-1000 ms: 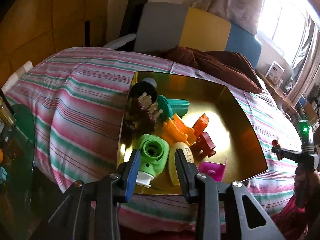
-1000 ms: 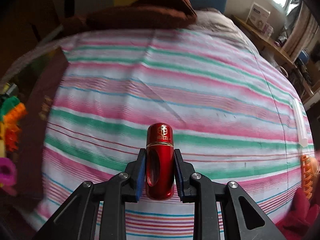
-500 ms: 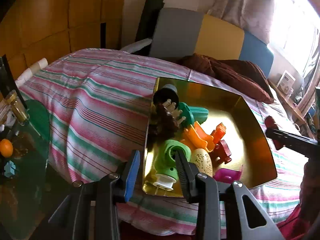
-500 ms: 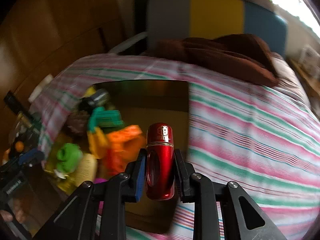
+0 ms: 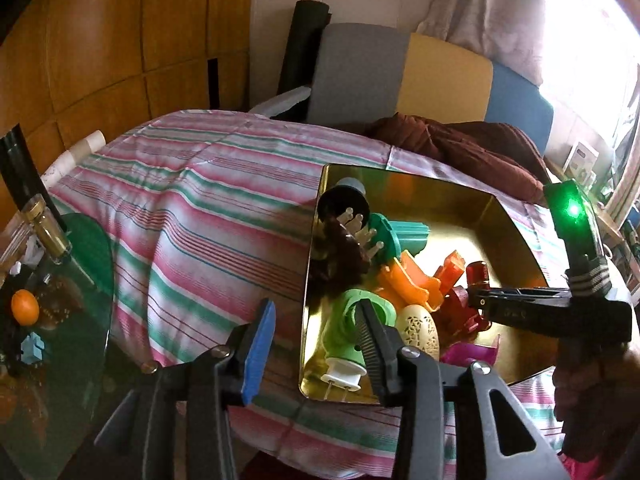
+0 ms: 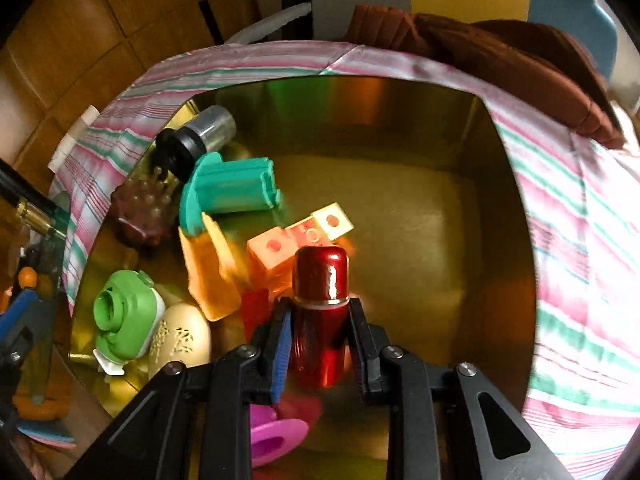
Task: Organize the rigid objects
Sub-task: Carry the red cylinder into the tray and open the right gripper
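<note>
Since the earlier frame, the right hand-held gripper [image 6: 318,338] has been carried over the gold tray [image 6: 500,216], level, pinching the red capsule [image 6: 320,312] upright between its pads above the tray floor. The capsule is glossy red with a gold band, toys [image 6: 224,264] lying toward nine o'clock. The left hand-held gripper [image 5: 316,344] is held spread and empty over the tray's near-left edge [image 5: 306,320].

Bare floor across right half of gold tray [image 6: 486,152]; left half crowded with plastic toys [image 6: 216,276].
</note>
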{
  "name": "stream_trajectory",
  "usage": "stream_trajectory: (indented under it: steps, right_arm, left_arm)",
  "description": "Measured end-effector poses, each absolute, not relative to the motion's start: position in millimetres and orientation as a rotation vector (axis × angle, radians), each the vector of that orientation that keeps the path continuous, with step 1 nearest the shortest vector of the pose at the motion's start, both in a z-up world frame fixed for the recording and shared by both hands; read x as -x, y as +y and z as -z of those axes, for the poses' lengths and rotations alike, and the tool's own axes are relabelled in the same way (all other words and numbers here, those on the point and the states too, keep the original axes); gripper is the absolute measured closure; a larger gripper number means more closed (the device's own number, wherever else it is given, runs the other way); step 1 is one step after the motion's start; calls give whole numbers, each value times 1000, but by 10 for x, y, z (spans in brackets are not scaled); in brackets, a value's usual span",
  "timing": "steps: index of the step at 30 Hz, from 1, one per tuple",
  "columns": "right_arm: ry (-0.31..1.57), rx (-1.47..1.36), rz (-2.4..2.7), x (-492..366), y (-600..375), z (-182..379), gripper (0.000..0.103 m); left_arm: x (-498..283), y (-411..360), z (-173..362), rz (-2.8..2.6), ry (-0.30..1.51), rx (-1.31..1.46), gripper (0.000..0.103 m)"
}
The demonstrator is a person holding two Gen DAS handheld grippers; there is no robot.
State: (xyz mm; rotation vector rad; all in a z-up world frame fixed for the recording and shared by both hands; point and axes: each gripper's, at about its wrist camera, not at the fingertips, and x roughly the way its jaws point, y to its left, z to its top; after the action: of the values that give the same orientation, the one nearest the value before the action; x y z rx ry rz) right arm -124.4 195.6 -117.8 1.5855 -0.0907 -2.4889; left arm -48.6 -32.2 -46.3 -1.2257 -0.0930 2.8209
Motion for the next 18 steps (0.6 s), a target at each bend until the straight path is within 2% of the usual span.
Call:
stream_trajectory:
  steps: [3,7,14,18]
  right_arm:
    - [-118,-1554,2496,1203,1972,1167,71]
    - [-143,-1496,2517,1109,1996,1061,59]
    - [-106,-1324,2641,795,2029,754,51]
    - [-69,-1219,2736,558,2058,602,48]
  left_arm:
    - [487,-302,454,-2830,-77,1223,46]
    - [444,-274,372,-2846,-79,1165,46]
    - [342,-164,141,-2898,-50,1074,46]
    - [272,-50,59,-2932,30,1054,46]
